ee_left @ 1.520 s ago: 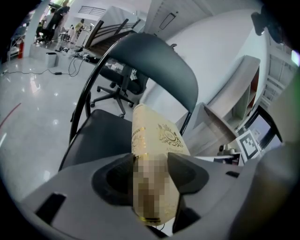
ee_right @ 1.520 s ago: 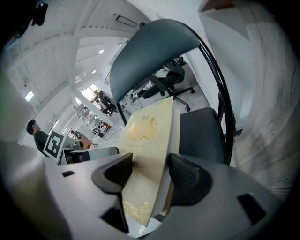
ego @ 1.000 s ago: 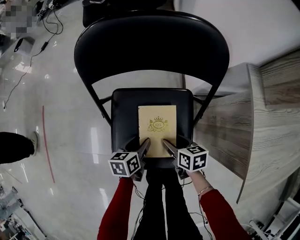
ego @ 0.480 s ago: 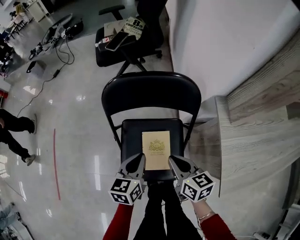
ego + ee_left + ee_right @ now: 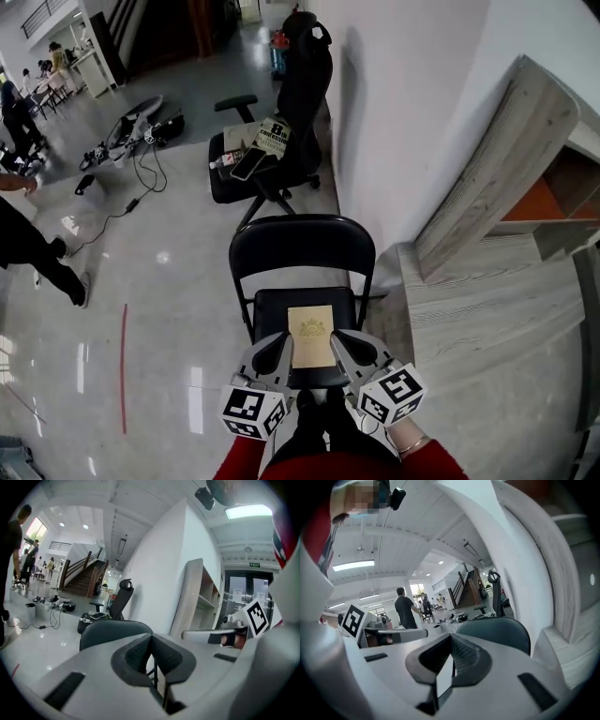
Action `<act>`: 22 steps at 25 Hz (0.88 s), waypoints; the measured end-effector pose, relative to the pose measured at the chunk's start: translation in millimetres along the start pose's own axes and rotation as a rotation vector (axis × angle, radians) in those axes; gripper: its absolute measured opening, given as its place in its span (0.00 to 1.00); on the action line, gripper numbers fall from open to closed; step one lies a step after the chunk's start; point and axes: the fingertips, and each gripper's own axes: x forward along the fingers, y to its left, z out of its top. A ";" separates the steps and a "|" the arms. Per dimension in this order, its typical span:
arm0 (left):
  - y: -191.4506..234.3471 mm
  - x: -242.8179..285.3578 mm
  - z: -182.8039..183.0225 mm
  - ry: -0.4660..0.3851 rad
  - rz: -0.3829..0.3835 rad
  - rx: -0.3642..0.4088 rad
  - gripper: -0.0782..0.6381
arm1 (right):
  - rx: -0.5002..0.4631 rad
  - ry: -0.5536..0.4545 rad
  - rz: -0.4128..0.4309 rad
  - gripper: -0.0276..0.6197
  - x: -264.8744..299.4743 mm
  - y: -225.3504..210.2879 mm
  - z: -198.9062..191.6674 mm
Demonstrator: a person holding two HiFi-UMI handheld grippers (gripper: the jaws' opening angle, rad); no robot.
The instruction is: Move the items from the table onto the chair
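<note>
The cream booklet with a gold crest (image 5: 311, 337) lies flat on the seat of the black folding chair (image 5: 300, 251). I hold the left hand-held gripper (image 5: 273, 350) and the right hand-held gripper (image 5: 343, 349) at the chair seat's front edge, flanking the booklet. Both have their jaws pressed together on nothing.

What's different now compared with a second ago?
The left tool and right tool, open at the near edge of the booklet a second ago, have shut on nothing and lifted away toward the person. The booklet stayed flat on the seat of the black chair.
</note>
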 end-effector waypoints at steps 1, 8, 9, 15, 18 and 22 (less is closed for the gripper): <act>-2.7 -2.1 3.9 -0.008 -0.003 -0.001 0.12 | -0.004 -0.005 -0.003 0.06 -2.1 1.1 3.3; -12.2 -8.7 20.9 -0.048 -0.021 0.010 0.12 | -0.050 -0.033 -0.009 0.06 -10.8 3.0 22.2; -13.2 -9.0 21.9 -0.048 -0.024 0.018 0.12 | -0.053 -0.034 -0.012 0.06 -11.9 2.4 23.3; -16.0 -15.1 24.5 -0.049 -0.027 0.017 0.12 | -0.048 -0.035 -0.037 0.06 -19.9 2.7 23.9; -20.4 -15.1 21.4 -0.039 -0.038 0.019 0.12 | -0.039 -0.038 -0.052 0.06 -25.1 0.6 21.8; -28.0 -14.1 17.8 -0.028 -0.059 0.030 0.12 | -0.027 -0.039 -0.078 0.06 -32.2 -2.1 16.8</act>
